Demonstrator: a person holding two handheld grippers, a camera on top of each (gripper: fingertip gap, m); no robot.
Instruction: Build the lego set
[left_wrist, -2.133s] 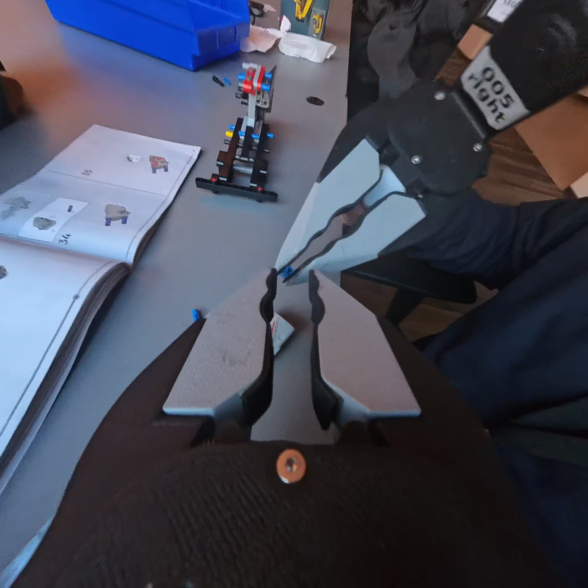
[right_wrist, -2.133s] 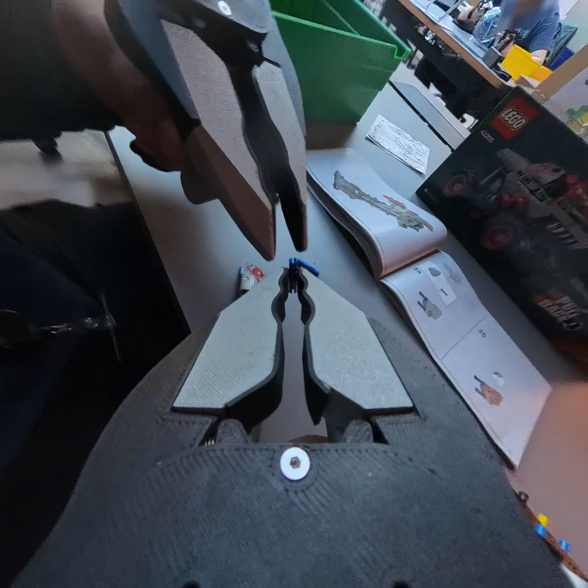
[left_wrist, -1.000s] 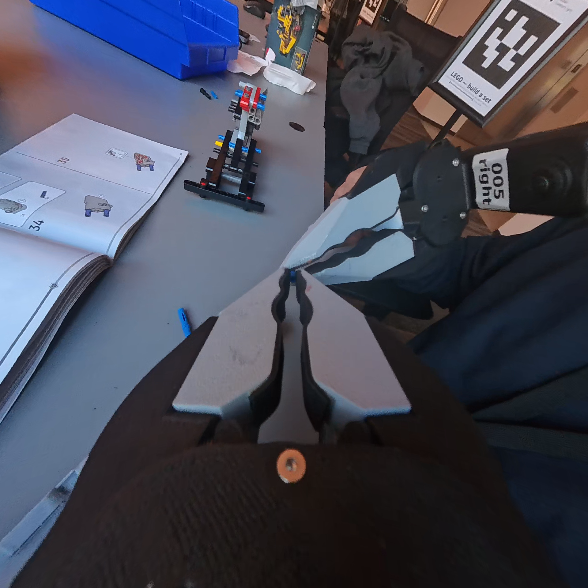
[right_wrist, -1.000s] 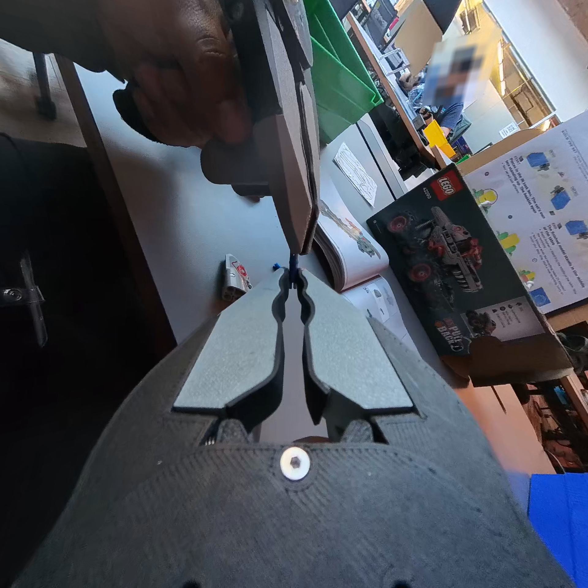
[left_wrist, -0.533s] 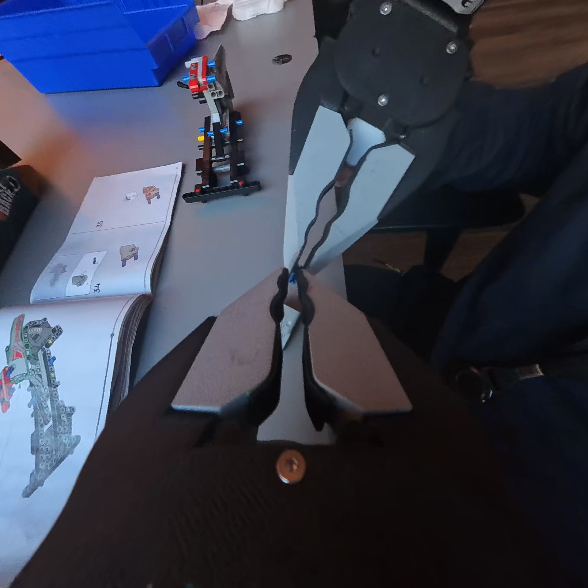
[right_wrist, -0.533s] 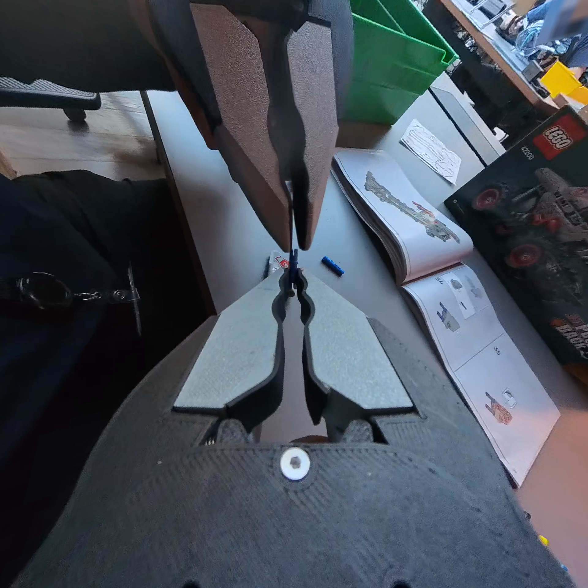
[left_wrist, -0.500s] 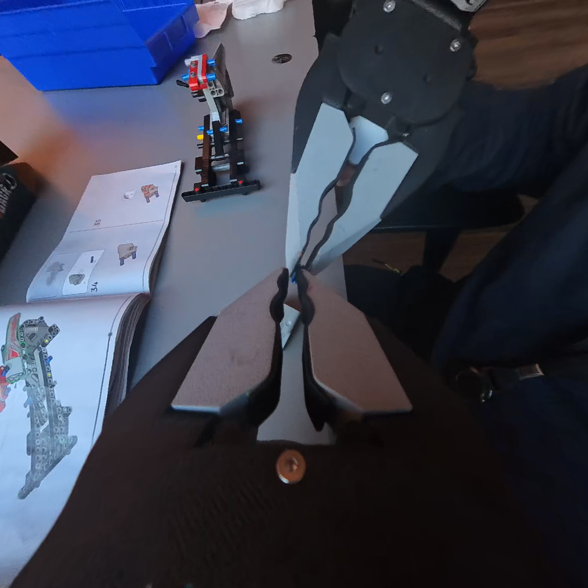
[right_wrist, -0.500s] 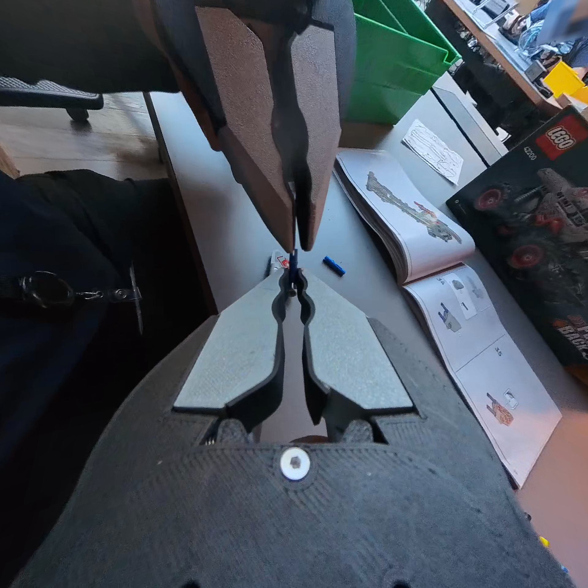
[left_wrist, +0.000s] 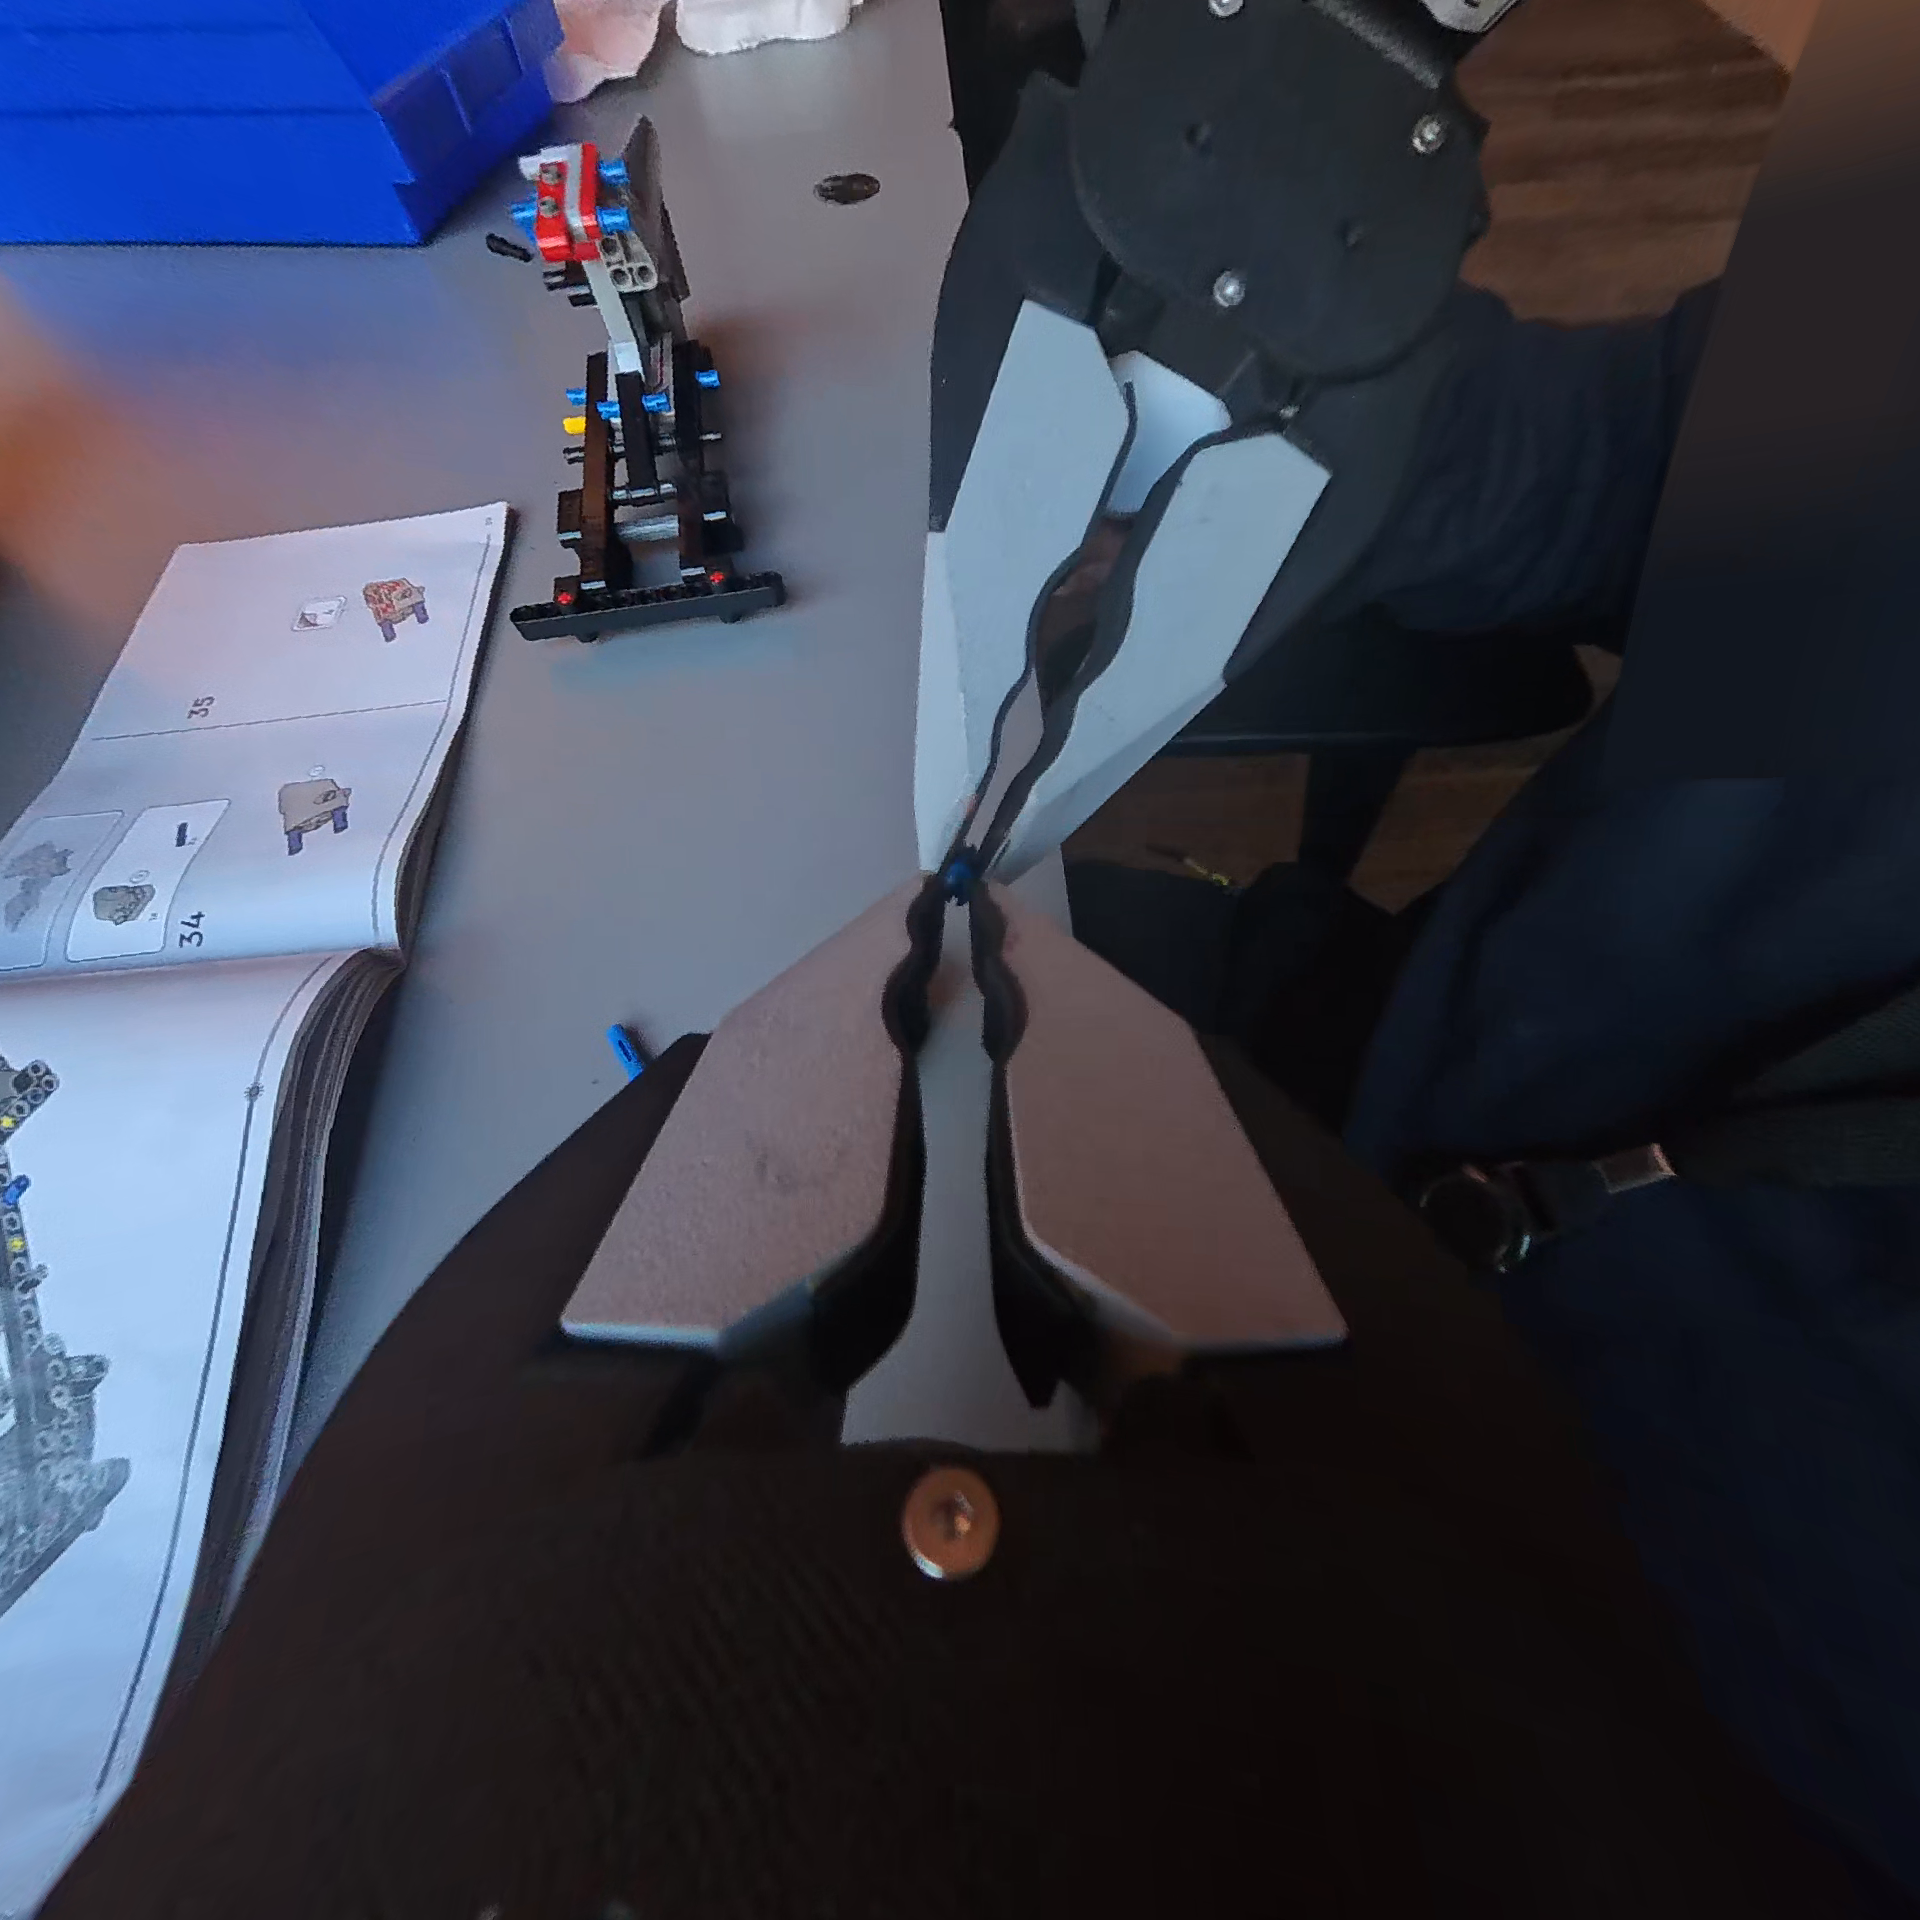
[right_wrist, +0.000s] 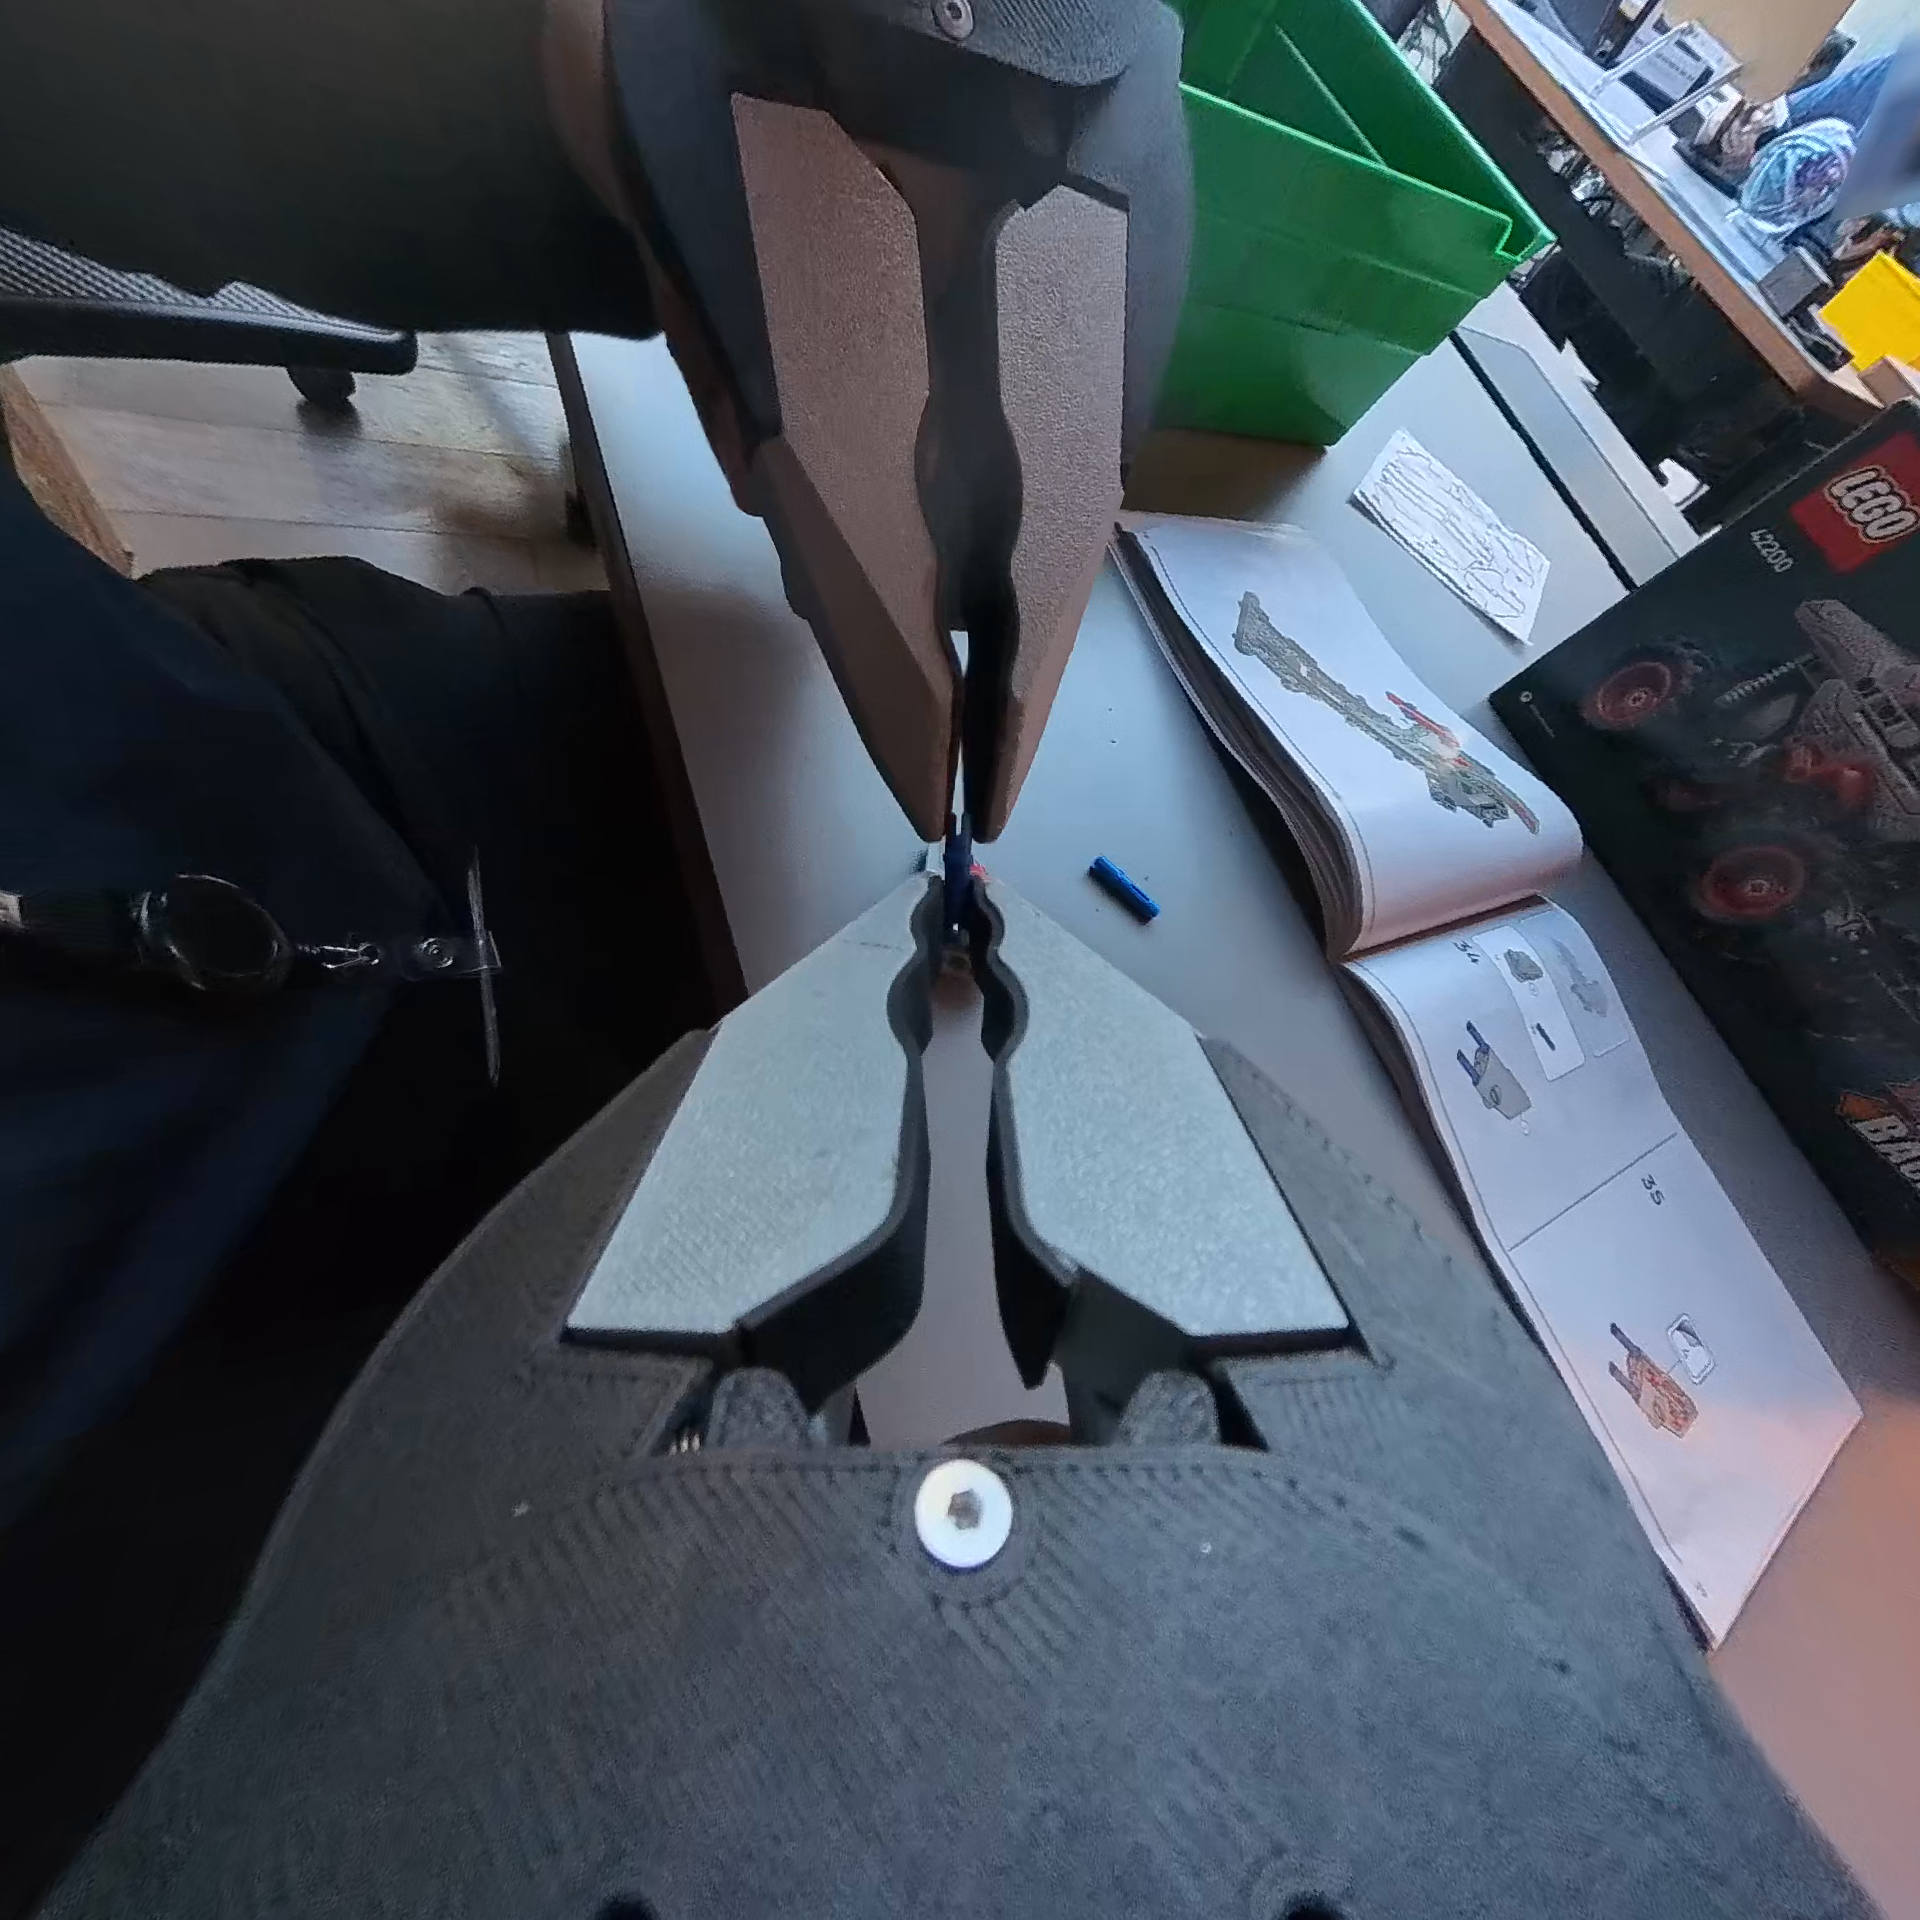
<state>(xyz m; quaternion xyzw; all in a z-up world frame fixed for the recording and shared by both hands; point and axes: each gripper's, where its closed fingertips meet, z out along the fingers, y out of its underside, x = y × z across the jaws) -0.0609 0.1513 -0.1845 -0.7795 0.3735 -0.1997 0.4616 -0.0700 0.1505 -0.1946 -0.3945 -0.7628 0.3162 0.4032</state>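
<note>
Both claws, left (left_wrist: 951, 902) and right (right_wrist: 958, 902), pinch small blue pin (left_wrist: 957, 876) (tip-to-tip).

surface: grey table (left_wrist: 665, 790) | floor: brown wood planks (right_wrist: 312, 457) | beside table: black chair base with caster (right_wrist: 312, 358) | beyond: second wooden desk (right_wrist: 1621, 208), cluttered | light: warm, with an orange glare at the frame edges

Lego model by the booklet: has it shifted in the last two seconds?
No. In the left wrist view the Lego model still stands just off the far corner of the open booklet, before the blue bin.
</note>
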